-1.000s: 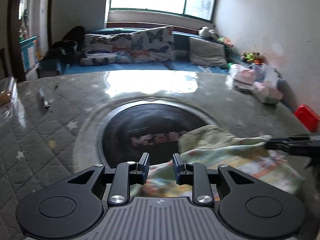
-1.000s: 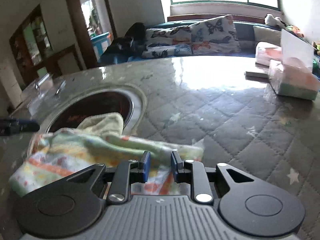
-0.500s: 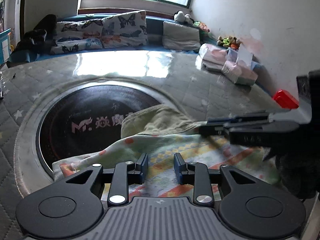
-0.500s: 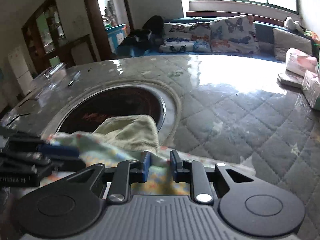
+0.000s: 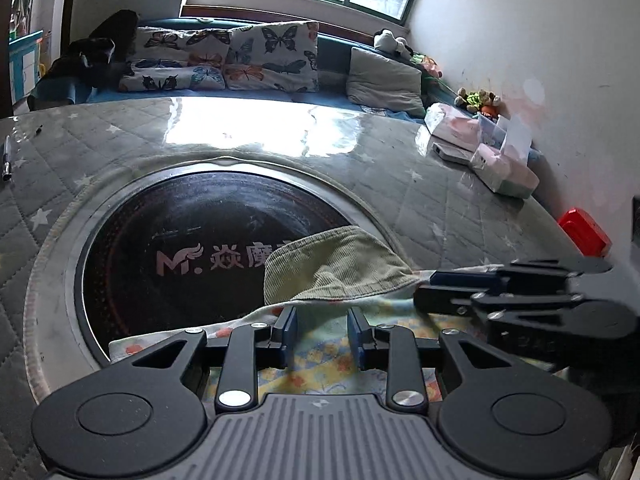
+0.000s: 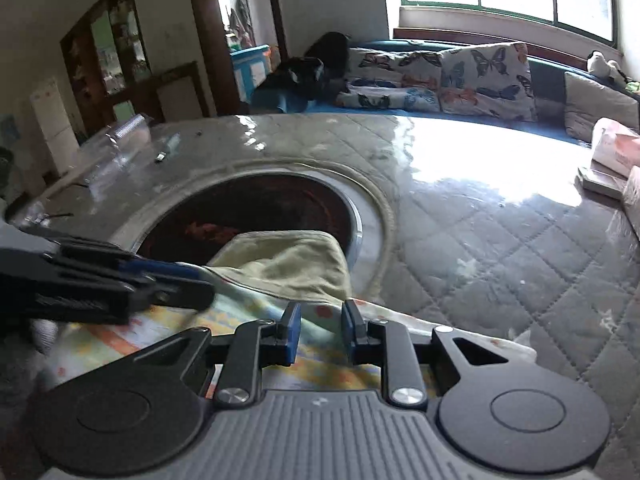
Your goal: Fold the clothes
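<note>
A small garment lies on the table over the near rim of the round dark hob. Its olive-green ribbed part is folded over a pale printed part with orange and yellow patches. My left gripper hovers over the printed part with its jaws a little apart and nothing pinched. My right gripper stands the same way just above the cloth's near right edge. Each gripper shows in the other's view, the right gripper and the left gripper, both close over the garment.
The table has a grey quilted cover under glossy plastic, with the hob sunk in its middle. Tissue packs and a red box sit by the right wall. A pen lies far left, and clear containers stand at the far left edge.
Both grippers have drawn in over the garment and toward each other. Each now looms larger in the other's view. The jaw gaps look unchanged.
</note>
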`<state>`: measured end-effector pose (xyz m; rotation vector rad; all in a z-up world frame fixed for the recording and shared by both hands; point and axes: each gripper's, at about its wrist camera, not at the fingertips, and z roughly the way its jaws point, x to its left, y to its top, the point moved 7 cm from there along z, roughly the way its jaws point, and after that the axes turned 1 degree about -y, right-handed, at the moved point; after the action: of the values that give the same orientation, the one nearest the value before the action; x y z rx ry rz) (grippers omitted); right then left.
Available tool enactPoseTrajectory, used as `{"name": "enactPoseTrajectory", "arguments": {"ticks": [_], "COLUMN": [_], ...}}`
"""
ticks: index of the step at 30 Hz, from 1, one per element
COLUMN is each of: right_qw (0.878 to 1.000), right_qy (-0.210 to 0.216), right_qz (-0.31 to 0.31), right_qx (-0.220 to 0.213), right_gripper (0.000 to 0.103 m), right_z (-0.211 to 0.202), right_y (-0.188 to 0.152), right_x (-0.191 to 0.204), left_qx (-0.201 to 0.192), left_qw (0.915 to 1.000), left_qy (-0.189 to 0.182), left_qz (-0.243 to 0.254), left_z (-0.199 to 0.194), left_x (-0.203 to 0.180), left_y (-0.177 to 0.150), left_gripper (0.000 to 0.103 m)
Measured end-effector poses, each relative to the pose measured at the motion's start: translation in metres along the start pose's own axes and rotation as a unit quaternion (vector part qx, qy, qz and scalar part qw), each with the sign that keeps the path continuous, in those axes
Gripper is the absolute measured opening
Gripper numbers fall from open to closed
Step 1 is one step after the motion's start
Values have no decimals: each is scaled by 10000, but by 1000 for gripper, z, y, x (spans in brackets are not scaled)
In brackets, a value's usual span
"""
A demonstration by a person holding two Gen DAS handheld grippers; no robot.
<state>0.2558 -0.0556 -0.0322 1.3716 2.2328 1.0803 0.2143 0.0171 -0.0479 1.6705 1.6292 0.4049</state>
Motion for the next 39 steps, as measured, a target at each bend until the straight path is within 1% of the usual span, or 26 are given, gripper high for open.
{"name": "enactPoseTrajectory", "arguments": {"ticks": [2,6,11,14,18,21,25,30,34,39], "right_qw": [10000,9993,9960,9935,9895,9872,9857,9903,9950,9980], "right_qy": [51,252,567,616,675,630,567,467,243,-28], "right_qz": [24,-240,-691,-956,-1279,-1463,-1580,-1296,-942,-536], "right_qx": [-64,-163,-47,-16,13,-37,-123,-195,-209,-339], "right_gripper": [22,22,22,22,22,22,23,24,24,24], "right_z": [-6,-26,-38,-43,-53,-62,-72,-81,-88,-101], "right_y": [2,1,-14,-26,-44,-55,-68,-75,-82,-90], "right_x": [0,15,46,61,82,92,98,82,59,29], "left_qx": [-75,-149,-108,-112,-139,-142,-269,-384,-441,-478], "left_qw": [10000,9997,9988,9983,9972,9972,9973,9980,9983,9987], "left_qy": [-2,-47,-191,-265,-270,-274,-186,-143,-71,-68], "left_qz": [-10,176,435,514,680,675,665,491,364,188], "left_z": [-7,-26,-46,-56,-65,-67,-71,-77,-82,-86], "left_x": [1,-4,-20,-28,-36,-37,-33,-23,-14,-6], "left_y": [2,-3,-27,-41,-60,-72,-82,-84,-88,-93], "left_gripper": [31,31,31,31,31,31,32,32,34,34]}}
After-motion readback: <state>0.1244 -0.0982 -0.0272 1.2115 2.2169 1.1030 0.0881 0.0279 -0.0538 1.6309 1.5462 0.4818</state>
